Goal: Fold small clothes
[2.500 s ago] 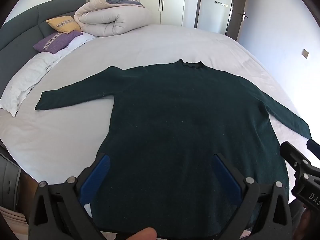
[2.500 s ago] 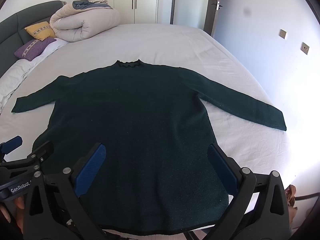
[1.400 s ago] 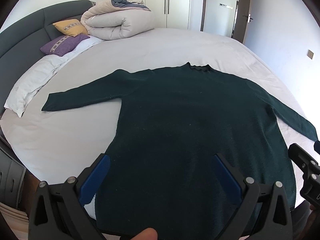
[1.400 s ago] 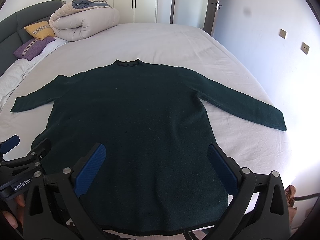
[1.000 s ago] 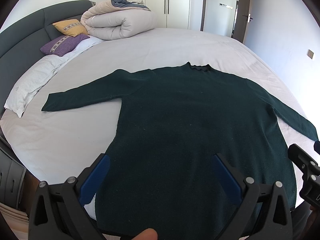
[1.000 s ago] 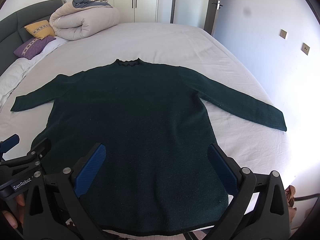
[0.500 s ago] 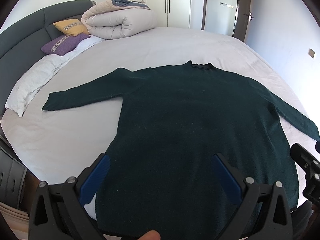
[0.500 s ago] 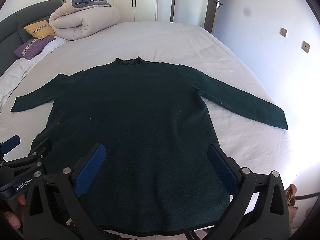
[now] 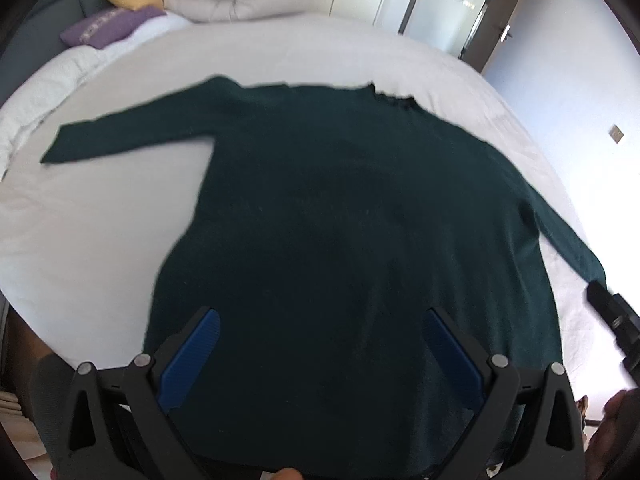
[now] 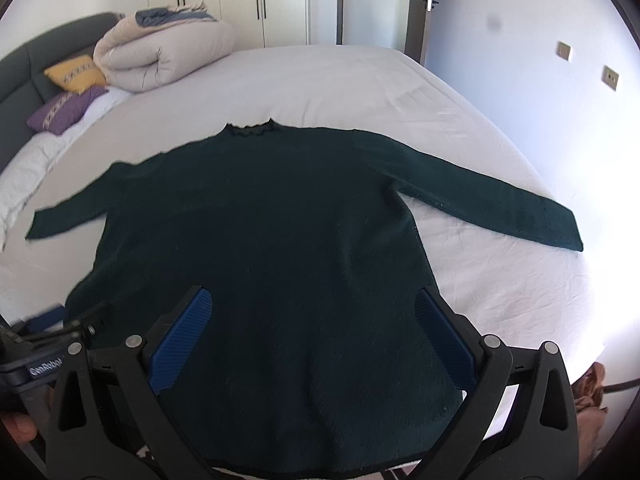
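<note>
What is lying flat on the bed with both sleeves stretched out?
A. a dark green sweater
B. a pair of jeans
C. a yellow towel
A: a dark green sweater lies spread on the white bed, one sleeve out to each side.

White-sheeted bed (image 10: 320,80) w/ grey headboard (image 10: 48,52), rolled duvet (image 10: 168,56), wardrobe doors (image 10: 240,0) behind.
</note>
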Motion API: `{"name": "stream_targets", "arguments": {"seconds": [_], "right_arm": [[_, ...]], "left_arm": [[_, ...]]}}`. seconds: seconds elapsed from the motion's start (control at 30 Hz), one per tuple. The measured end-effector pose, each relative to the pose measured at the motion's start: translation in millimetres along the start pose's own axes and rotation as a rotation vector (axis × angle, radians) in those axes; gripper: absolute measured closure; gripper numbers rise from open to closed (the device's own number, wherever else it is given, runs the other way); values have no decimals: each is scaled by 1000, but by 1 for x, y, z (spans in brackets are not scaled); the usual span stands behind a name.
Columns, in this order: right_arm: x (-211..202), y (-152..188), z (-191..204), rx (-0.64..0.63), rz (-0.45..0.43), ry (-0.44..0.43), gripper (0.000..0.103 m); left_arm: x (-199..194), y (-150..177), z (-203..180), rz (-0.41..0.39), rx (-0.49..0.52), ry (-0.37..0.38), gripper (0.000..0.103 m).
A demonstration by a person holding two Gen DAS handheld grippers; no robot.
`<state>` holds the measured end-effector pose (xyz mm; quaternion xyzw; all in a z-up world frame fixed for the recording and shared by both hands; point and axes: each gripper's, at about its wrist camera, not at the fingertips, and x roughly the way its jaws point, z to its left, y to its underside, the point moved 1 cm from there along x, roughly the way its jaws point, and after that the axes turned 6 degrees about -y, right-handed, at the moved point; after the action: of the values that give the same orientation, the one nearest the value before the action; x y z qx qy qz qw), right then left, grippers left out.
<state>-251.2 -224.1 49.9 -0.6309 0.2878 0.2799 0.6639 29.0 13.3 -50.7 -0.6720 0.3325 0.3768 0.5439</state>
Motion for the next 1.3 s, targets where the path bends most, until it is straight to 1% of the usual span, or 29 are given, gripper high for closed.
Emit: {"name": "stream_targets", "arguments": {"seconds": [0.07, 0.13, 0.17, 0.23, 0.3, 0.33, 0.4, 0.43, 0.5, 0.57, 0.6, 0.63, 0.7, 0.8, 0.87, 0.9, 0.97, 1.0, 1.07, 1.1, 1.13, 1.17, 1.2, 1.23, 1.27, 1.3], "right_arm": [[0, -7, -19, 40, -19, -14, 0], [0, -13, -39, 81, -34, -22, 0], [0, -18, -57, 122, -47, -29, 0], [0, -26, -95, 205, -83, -39, 0], [0, -34, -148, 326, -139, -43, 0], [1, -35, -170, 382, -158, -47, 0], [7, -33, -230, 547, -187, -68, 0], [12, -30, -253, 610, -195, -71, 0], [22, -20, -304, 739, -205, -79, 0], [36, -6, -347, 870, -206, -116, 0], [41, -1, -362, 920, -204, -128, 0], [47, 5, -378, 975, -212, -139, 1], [54, 13, -399, 1032, -227, -147, 2], [68, 24, -423, 1113, -248, -189, 12], [74, 23, -436, 1126, -277, -208, 22], [77, 19, -440, 1122, -281, -211, 23], [82, 12, -451, 1124, -290, -225, 29], [85, 10, -455, 1131, -295, -233, 30], [94, 4, -468, 1153, -302, -243, 43], [99, 4, -470, 1167, -305, -247, 46], [102, 3, -475, 1181, -310, -255, 51], [107, 3, -479, 1193, -316, -265, 58], [110, 2, -482, 1200, -318, -271, 62], [112, -3, -485, 1208, -317, -276, 69], [115, -9, -489, 1215, -315, -284, 74], [116, -16, -492, 1221, -316, -295, 76]], "left_arm": [[7, 1, -5, -6, 37, -14, 0], [11, 2, -14, -38, 80, -48, 0], [12, 3, -21, -62, 112, -72, 0], [14, 2, -32, -55, 153, -72, 0], [19, -3, -40, -7, 152, -36, 0], [21, -6, -43, 2, 135, -17, 0], [29, -16, -45, 34, 84, 25, 0], [32, -21, -47, 42, 68, 41, 0], [37, -34, -56, 37, 59, 67, 0], [40, -44, -66, 32, 69, 100, 0], [41, -54, -77, 25, 77, 141, 0], [41, -60, -84, 23, 82, 161, 0], [39, -74, -102, 1, 87, 218, 0], [34, -97, -129, -20, 101, 292, 0], [33, -108, -143, -23, 115, 313, 1], [32, -115, -152, -24, 127, 326, 3], [31, -123, -165, -23, 142, 347, 9], [32, -127, -173, -19, 155, 353, 10], [32, -130, -181, -16, 166, 357, 14], [34, -131, -187, -11, 175, 367, 15], [36, -131, -191, -5, 182, 379, 15], [36, -131, -195, -2, 187, 389, 19], [39, -129, -200, 11, 196, 401, 22], [43, -128, -203, 25, 201, 407, 27], [46, -127, -205, 38, 206, 413, 30], [50, -125, -208, 56, 209, 418, 32]]}}
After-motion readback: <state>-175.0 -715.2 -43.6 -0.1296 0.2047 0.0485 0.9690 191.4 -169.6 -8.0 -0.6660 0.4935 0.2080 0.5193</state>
